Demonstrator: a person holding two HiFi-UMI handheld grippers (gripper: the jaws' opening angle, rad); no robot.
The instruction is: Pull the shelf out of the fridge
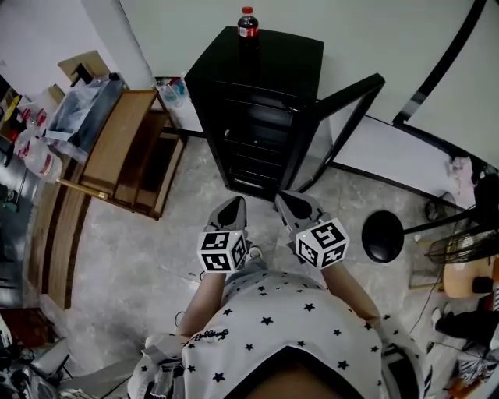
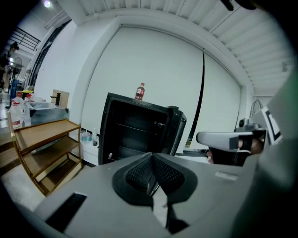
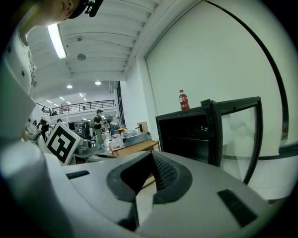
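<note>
- Fridge [image 1: 257, 86] sits upper centre of the head view, with its door [image 1: 352, 117] swung open to the right.
- The shelves show as thin horizontal lines in the dark interior. The shelf [image 1: 251, 146] is seated inside, untouched (which level is meant, can't tell).
- Left gripper [image 1: 233, 205] and right gripper [image 1: 284, 199] are lower centre, side by side and well short of the opening.
- Left jaws are fully together with nothing between them. The right jaws also meet at the tips and hold nothing.
- My read is that this is the approach, so the task has barely begun.
- Open both jaws before reaching the opening, since shut tips can't take a shelf edge.
- Choose one shelf and come in level with its front edge. The interior is dark, so line up on the edge line seen in the left gripper view [image 2: 132, 126].
- Grip left and right of the shelf's middle. An even pull should stop it racking in the side rails.
- Keep the right gripper off the door, which stands just right of the opening in the right gripper view [image 3: 233, 135].
- Draw it straight out and smoothly. A jerk could rock the fridge and tip the bottle [image 1: 247, 22] on top.
- Expect the shelf to drop at the front once it leaves the rails, so support it from both sides.
- The wooden rack [image 1: 129, 148] is at left, beside the fridge and off the pull line.
</note>
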